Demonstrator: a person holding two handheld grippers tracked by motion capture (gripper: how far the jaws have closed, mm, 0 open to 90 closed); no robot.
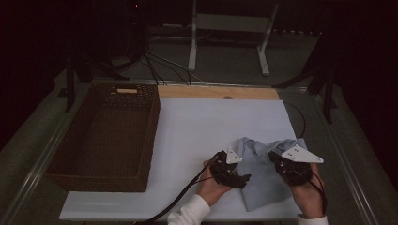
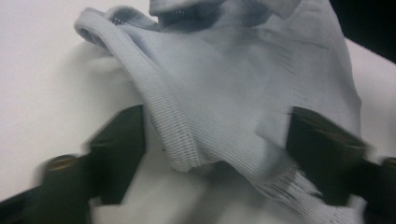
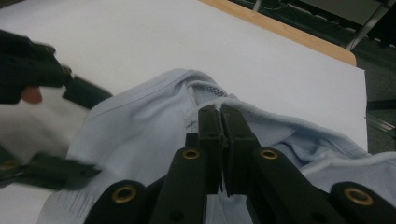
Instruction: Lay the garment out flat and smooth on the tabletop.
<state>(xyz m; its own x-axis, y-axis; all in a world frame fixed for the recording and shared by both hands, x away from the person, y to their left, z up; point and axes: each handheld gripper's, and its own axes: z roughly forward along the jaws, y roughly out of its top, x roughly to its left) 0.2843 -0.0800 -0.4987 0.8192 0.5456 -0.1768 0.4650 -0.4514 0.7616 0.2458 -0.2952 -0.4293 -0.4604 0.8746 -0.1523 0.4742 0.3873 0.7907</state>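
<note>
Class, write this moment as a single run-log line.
right gripper: shut on garment | left gripper: open, jaws either side of garment's ribbed edge | basket: left, apart

Garment pale grey-blue, ribbed hem, mesh lining at neck. Table white sheet, light wood strip along far edge. Basket dark brown wicker. Left tool and right tool black, brass-coloured screws, grey plates on top. Sleeves white. Cables black.
</note>
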